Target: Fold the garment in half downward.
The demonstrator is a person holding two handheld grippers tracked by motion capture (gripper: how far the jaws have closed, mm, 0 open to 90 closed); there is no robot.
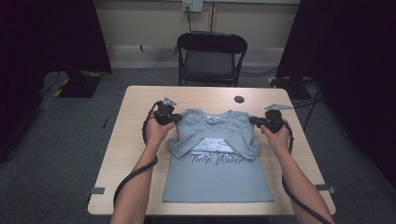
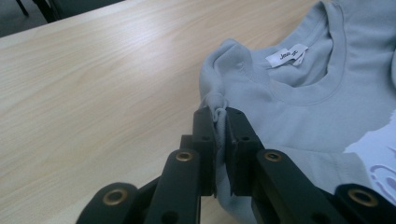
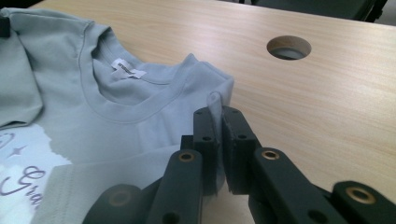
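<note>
We see the high view evenly lit from overhead, with the pale table point(image 1: 135, 140) bright at the centre while dark curtains point(image 1: 46, 37) at ten and two o'clock swallow nearly all detail. Shadows under the forearms are soft and short. That picture is slightly soft throughout, and the print on the t-shirt point(image 1: 217, 179) reads only just. In the left gripper view, a broad sheen lies on the wood toward eleven o'clock, and the black jaws at six o'clock are blurred, being so near the lens. In the right gripper view, the jaws are equally soft, the collar label is indistinct, and the table hole point(image 3: 288, 47) at one o'clock stays fairly crisp.
</note>
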